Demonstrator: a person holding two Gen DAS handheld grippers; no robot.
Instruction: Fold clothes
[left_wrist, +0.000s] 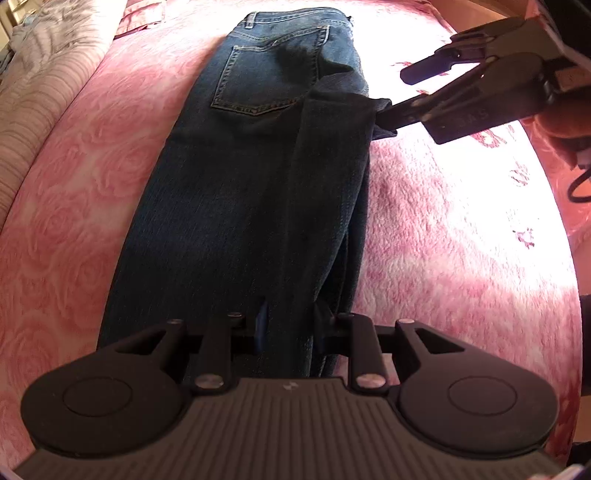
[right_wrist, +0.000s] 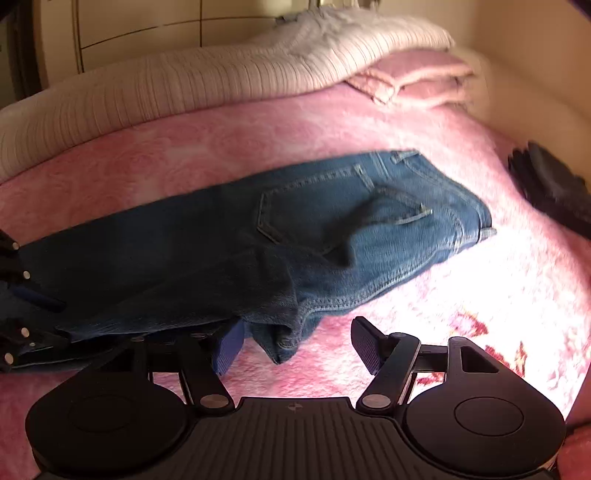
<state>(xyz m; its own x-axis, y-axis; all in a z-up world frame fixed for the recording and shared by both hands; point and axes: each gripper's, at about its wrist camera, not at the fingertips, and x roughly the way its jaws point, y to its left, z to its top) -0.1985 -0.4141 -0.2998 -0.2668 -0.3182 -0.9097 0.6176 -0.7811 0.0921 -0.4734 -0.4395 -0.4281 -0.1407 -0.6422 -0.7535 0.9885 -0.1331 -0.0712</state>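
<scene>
Pink rose-patterned blanket (left_wrist: 74, 206) underfoot, and the left gripper (left_wrist: 286, 332) is clamped on a fold of dark blue jeans (left_wrist: 229, 177), lying lengthwise, back pocket up, while the right gripper (right_wrist: 295, 345) stands wide open around the bunched leg edge.

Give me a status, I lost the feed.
Left gripper jaws closed on jeans leg. Right gripper jaws open, crotch flap between them. Jeans halved lengthwise on pink blanket. Nothing in the way.

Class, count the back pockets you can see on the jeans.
1: a stitched back pocket below the waistband of the jeans. A second may be hidden beneath the fold.
</scene>
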